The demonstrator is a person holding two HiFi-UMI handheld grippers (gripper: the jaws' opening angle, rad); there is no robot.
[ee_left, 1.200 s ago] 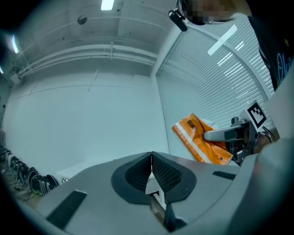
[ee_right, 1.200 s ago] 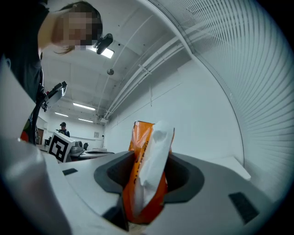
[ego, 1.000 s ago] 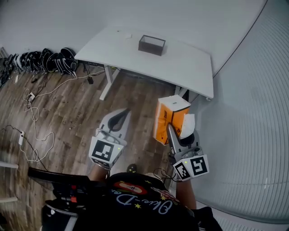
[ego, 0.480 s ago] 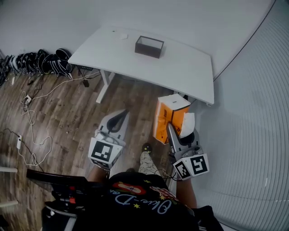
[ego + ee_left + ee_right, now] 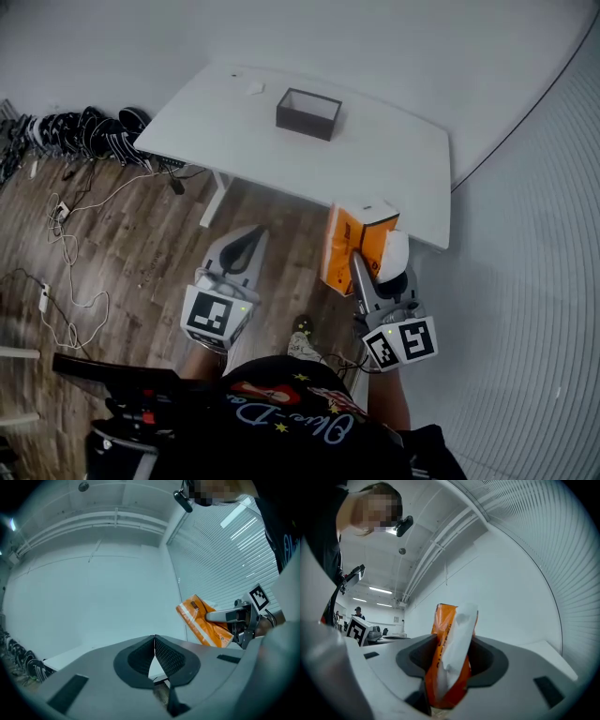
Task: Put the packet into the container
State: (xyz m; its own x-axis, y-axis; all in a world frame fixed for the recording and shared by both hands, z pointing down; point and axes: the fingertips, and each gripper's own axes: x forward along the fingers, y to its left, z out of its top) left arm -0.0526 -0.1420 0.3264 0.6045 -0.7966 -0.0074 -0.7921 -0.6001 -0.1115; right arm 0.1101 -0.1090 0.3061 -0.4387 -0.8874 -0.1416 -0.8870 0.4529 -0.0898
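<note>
One packet (image 5: 349,248) is pinched in the right gripper (image 5: 375,272), well apart from the container (image 5: 307,113) on the table (image 5: 398,159); left gripper (image 5: 241,249) closed, empty. Soft wrap may slip, or snag the rim.

1. We hold our left gripper (image 5: 251,240) low in front of our body, its jaws pressed together with nothing between them.
2. Our right gripper (image 5: 377,264) is beside it, jaws clamped on the orange packet (image 5: 345,246).
3. Both grippers point forward, away from us.
</note>
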